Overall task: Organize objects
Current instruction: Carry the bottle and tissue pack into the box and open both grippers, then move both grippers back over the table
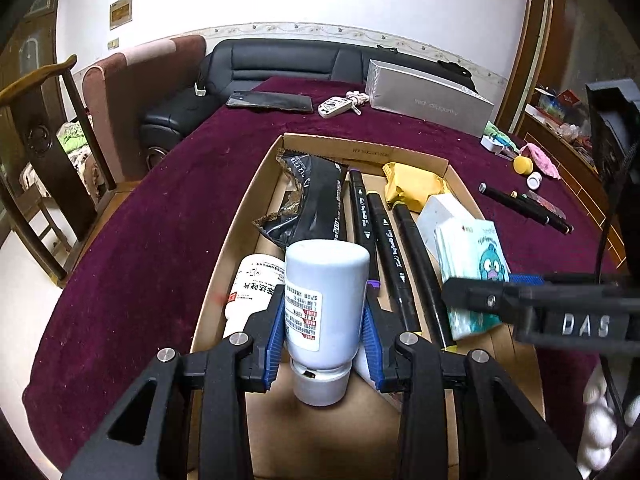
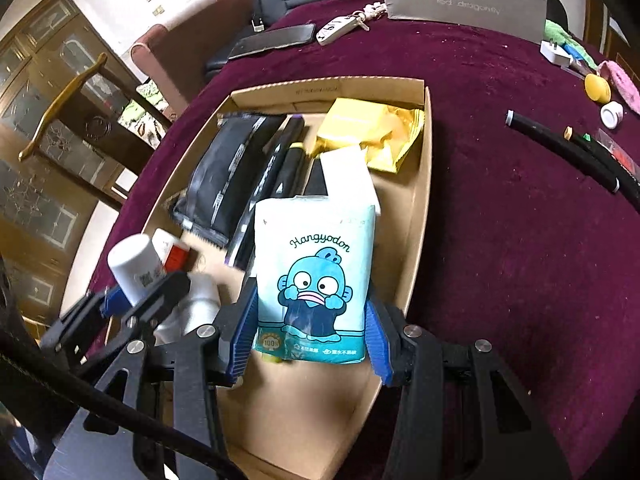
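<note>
Cardboard box [image 2: 424, 184] ahead of both tongs already part-filled with markers [image 1: 384, 236] and pouches, left gripper [image 1: 326, 330] clamped on grey bottle [image 1: 324, 300], right gripper [image 2: 312, 332] clamped on tissue pack [image 2: 314, 280], loose pens [image 2: 568, 152] remaining outside, rightward.

Inside the cardboard box [image 1: 362, 148], a foil pouch [image 1: 316, 200] is placed left of three markers [image 1: 384, 236]. A snack packet [image 1: 412, 188] is located behind the tissue pack [image 2: 314, 280]. Two bottles [image 1: 326, 300] are positioned nearest.
</note>
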`<state>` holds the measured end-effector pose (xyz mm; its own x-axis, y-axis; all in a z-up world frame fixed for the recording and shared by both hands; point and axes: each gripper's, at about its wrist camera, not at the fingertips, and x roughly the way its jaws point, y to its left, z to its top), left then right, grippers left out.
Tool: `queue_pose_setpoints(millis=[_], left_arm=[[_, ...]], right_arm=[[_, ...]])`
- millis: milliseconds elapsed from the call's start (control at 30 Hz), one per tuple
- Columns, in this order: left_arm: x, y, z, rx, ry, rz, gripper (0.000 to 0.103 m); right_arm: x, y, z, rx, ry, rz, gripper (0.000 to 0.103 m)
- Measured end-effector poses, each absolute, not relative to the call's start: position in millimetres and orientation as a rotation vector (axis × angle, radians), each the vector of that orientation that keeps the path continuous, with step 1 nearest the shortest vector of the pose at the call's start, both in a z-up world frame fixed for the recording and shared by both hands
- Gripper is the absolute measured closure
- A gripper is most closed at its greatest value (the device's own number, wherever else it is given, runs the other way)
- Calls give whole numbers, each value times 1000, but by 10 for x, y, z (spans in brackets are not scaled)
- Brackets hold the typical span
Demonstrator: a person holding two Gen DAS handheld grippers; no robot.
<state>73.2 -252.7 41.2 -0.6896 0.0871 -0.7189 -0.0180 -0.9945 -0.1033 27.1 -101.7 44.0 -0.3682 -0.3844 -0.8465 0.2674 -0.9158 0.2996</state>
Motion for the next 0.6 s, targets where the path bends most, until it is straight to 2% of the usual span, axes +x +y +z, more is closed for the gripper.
queue_pose_setpoints(millis=[167,233,300,400,600], left_arm=[[730,-2565,413,-1210,-172,2839,72],[743,-2586,432,-1196,-195,2836,66],[764,-2597,467,-1180,-201,2851,56],[809,-2618,548,-1144,-216,2869,54],[951,-2541,757,-1069,-154,2935,48]], right_arm=[[316,-1055,407,1473,-140,-2307,56],[312,-1063,407,1460,-145,-2314,54],[335,-1042,435,1445,-160,-2320,51],[360,-1014,477,1425,-181,-2333,46],[455,-841,603,1347,-270,-2363,45]])
